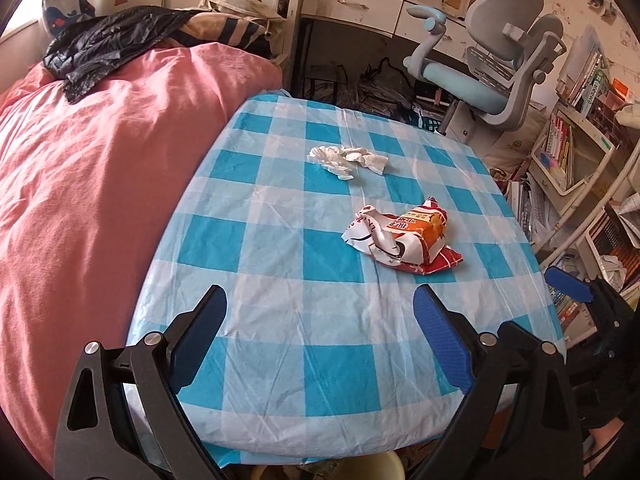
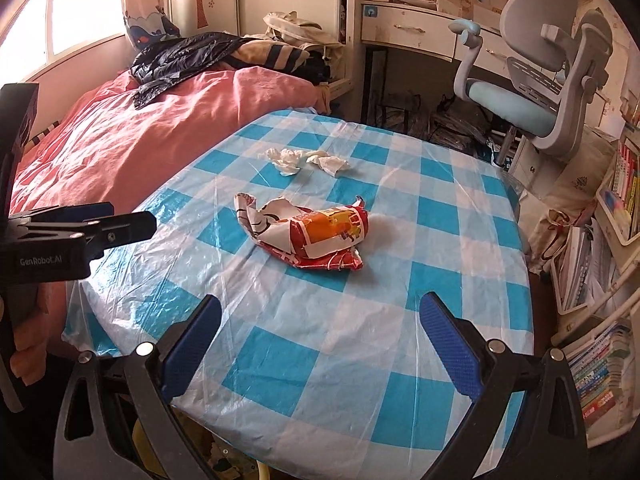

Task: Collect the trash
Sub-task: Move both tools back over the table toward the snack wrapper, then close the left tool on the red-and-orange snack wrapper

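A crumpled red, orange and white snack wrapper lies in the middle of a table covered with a blue and white checked cloth. Behind it lie crumpled white tissues. My left gripper is open above the table's near edge, well short of the wrapper, with nothing between its fingers. My right gripper is open too, above the near right part of the table. The left gripper shows side-on in the right wrist view, and a blue pad of the right gripper in the left wrist view.
A bed with a pink cover adjoins the table's left side, a dark jacket on it. A grey and blue desk chair stands behind on the right. Bookshelves line the right. A yellowish bin rim shows under the table's near edge.
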### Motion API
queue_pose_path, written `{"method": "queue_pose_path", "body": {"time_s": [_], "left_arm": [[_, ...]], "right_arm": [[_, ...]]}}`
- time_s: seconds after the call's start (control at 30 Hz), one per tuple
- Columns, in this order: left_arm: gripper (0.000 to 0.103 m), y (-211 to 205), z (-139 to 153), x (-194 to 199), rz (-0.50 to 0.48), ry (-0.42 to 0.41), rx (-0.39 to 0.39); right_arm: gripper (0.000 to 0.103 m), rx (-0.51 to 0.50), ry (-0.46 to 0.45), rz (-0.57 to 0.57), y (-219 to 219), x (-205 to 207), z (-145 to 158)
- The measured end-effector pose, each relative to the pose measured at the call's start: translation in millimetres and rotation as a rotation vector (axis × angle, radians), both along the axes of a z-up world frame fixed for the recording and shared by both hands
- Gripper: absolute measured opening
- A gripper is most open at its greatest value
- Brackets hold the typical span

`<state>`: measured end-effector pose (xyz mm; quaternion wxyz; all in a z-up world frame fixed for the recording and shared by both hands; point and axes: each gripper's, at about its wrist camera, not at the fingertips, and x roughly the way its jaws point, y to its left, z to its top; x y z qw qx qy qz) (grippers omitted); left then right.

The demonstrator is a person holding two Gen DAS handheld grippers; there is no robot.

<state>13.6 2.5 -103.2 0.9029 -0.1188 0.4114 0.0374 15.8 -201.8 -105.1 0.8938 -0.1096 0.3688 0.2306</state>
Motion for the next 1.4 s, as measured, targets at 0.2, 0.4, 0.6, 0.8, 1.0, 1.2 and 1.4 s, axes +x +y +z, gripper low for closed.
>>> {"method": "queue_pose_path", "body": {"time_s": [0.2,0.4,0.6,0.8,1.0,1.2,1.4], "left_arm": [[0.091,-7.9,-18.1,42.3,-0.008,0.071,-0.128],[0.088,-11.1,-40.2,82.0,0.040,0.144,-0.211],[0.074,-15.2,-59.7,109.2,0.057,0.231,-0.232],[0.031,-8.3,-63.9,121.7,0.024,0.242,-0.227],[0.014,8.9,-59.9,115.3,-0.028,0.239,-0.230],[0.013,30.1,-49.3,102.8,-0.055,0.222,-0.179],[0.014,43.1,-38.8,98.8,-0.043,0.201,-0.161]], "right_arm": [[0.095,-0.033,0.014,-0.003,-3.0,7.4,-6.5],[0.095,-0.056,0.031,-0.008,-6.5,22.0,-13.1],[0.095,-0.071,0.040,-0.003,-4.0,40.4,-17.1],[0.095,-0.075,0.043,0.005,-0.3,49.6,-17.6],[0.095,-0.075,0.038,0.013,2.8,48.3,-16.4],[0.095,-0.077,0.037,0.018,7.0,47.6,-15.4],[0.095,-0.088,0.032,0.029,14.0,45.5,-14.4]]}}
